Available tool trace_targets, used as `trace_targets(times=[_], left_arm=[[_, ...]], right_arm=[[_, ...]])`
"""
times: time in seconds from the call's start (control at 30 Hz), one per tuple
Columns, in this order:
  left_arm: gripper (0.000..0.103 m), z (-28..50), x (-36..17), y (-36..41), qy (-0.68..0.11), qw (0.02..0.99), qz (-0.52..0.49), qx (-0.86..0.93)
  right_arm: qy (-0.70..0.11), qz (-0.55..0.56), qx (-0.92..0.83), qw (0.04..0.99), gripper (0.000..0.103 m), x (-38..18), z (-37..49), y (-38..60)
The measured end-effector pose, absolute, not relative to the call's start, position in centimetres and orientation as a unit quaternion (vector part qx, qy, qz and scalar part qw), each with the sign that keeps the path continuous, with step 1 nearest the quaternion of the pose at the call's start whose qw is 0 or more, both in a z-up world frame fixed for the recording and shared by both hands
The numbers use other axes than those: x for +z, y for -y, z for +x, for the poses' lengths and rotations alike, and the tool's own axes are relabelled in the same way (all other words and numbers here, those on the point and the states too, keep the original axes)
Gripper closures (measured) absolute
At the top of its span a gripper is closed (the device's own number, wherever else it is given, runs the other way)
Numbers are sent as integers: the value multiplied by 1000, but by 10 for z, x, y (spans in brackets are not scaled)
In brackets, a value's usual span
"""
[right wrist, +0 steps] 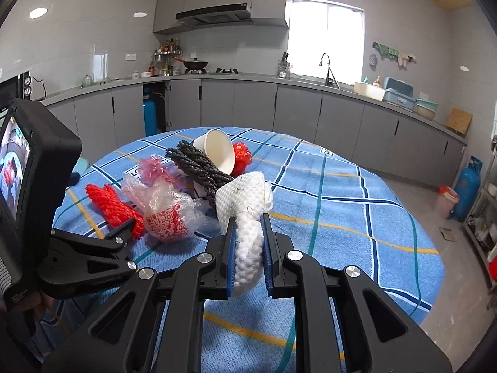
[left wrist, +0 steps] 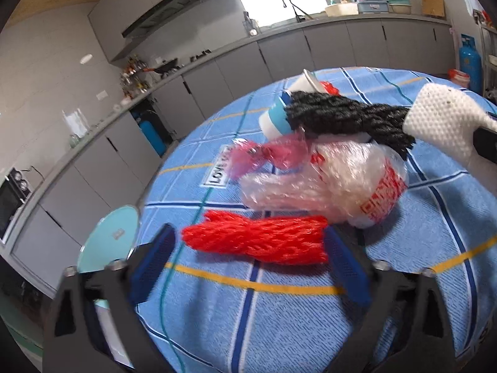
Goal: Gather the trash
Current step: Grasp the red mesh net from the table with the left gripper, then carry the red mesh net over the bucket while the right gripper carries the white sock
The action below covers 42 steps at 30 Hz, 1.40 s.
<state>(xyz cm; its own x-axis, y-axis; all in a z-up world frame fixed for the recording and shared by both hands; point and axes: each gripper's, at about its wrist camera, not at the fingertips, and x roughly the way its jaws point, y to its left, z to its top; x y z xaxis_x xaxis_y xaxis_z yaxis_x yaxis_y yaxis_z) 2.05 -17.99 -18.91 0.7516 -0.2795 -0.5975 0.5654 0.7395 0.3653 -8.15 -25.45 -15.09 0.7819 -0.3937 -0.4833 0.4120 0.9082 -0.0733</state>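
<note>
A pile of trash lies on the round table with the blue checked cloth (left wrist: 279, 326). My left gripper (left wrist: 248, 245) is open, its blue pads on either side of a red foam net (left wrist: 261, 242), which also shows in the right wrist view (right wrist: 115, 208). Behind it lie a clear plastic bag with red print (left wrist: 335, 183), a pink wrapper (left wrist: 264, 155), a black foam net (left wrist: 344, 118) and a tipped paper cup (left wrist: 285, 108). My right gripper (right wrist: 248, 242) is shut on a white foam net (right wrist: 245, 205), lifted off the cloth; it also shows in the left wrist view (left wrist: 444, 118).
A light blue stool (left wrist: 108, 239) stands at the table's left edge. Grey kitchen cabinets and a counter (right wrist: 279, 80) run along the far wall. A blue gas cylinder (right wrist: 467, 186) and a small bin (right wrist: 447, 199) stand on the floor at the right.
</note>
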Motion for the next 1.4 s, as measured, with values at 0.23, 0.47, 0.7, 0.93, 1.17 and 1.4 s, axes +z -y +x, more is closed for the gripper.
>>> trace_targets(times=[0.23, 0.47, 0.7, 0.93, 1.17, 1.4], left_arm=[[93, 15, -192, 168, -275, 884, 284, -250], [96, 7, -176, 140, -222, 903, 307, -201], [96, 14, -149, 117, -205, 919, 281, -184], [96, 35, -127, 89, -204, 937, 241, -153], [96, 54, -109, 60, -195, 950, 215, -118], [96, 73, -98, 32, -191, 958, 199, -80]], right_arm=[[-244, 17, -212, 946, 88, -148, -84, 255], [-228, 0, -220, 948, 88, -136, -90, 252], [-209, -3, -206, 956, 88, -118, -88, 241], [-193, 4, -165, 967, 88, -103, -72, 220], [-185, 5, -128, 974, 88, -93, -46, 203], [-179, -7, -94, 979, 88, -83, -21, 181]])
